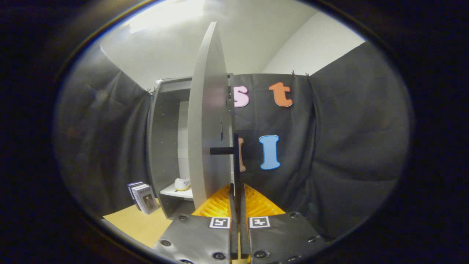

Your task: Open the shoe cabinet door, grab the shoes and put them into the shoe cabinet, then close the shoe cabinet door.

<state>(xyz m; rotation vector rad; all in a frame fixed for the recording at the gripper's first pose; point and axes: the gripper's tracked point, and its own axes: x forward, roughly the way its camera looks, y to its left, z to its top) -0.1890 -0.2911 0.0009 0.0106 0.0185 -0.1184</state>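
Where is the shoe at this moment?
In the gripper view the shoe sits on a white shelf inside the cabinet, left of the open door, whose handle the gripper is closed on.

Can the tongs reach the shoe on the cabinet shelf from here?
Probably not directly: the tongs are closed at the open door's handle, and the door stands between them and the shoe.

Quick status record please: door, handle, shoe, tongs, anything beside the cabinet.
cabinet door: swung open, seen nearly edge-on
door handle: dark bar, directly ahead of the tongs
tongs: fingers nearly together at the handle; grip unclear
shoe: light-coloured, on the shelf inside the shoe cabinet
books: standing beside the cabinet
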